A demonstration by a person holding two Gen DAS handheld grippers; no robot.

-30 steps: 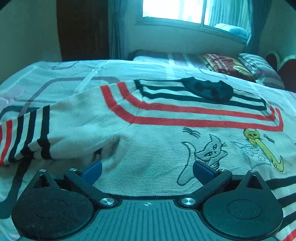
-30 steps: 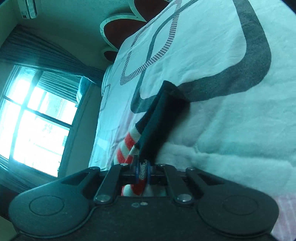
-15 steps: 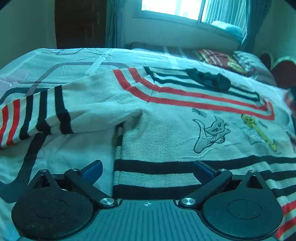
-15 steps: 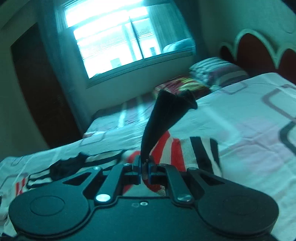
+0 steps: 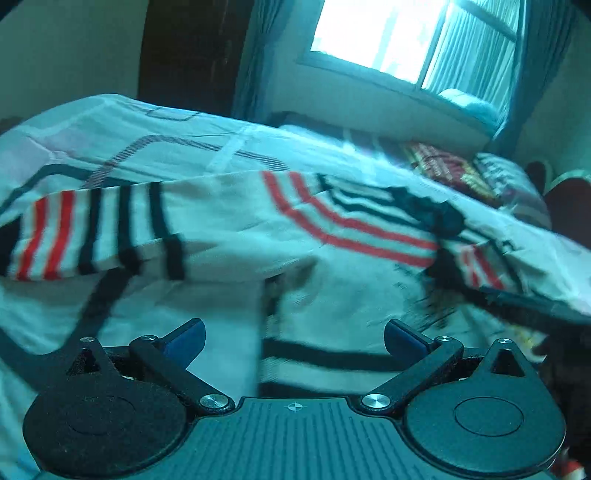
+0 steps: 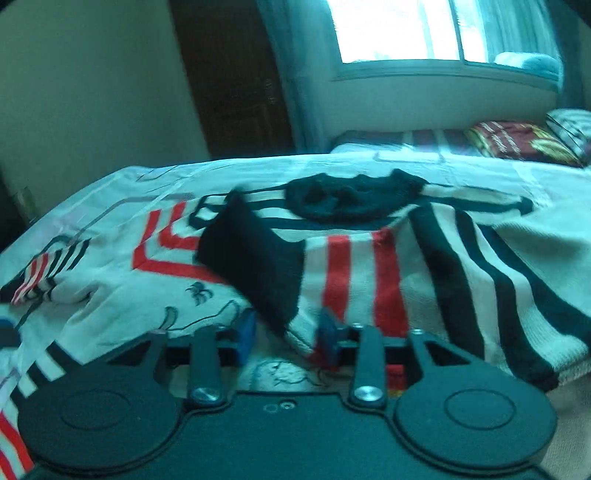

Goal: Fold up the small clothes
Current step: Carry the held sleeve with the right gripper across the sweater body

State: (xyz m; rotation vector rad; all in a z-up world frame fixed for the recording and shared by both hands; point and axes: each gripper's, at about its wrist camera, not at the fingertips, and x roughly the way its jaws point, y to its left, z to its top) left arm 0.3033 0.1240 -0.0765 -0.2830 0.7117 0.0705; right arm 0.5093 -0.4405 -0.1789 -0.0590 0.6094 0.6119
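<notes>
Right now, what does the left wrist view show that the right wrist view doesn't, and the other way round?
Only the left wrist view shows the left gripper, open and empty, above the sweater's hem, with the near sleeve stretched out flat at left. Only the right wrist view shows the right gripper, its jaws apart around the black cuff of the other sleeve, which is folded across the chest; whether they touch it is blurred. Both show the striped sweater on the bed, its black collar, the window and pillows.

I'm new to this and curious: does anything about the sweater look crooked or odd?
Yes. The sweater is lopsided: one sleeve lies folded across its front, while the other sleeve stretches sideways onto the bed.
</notes>
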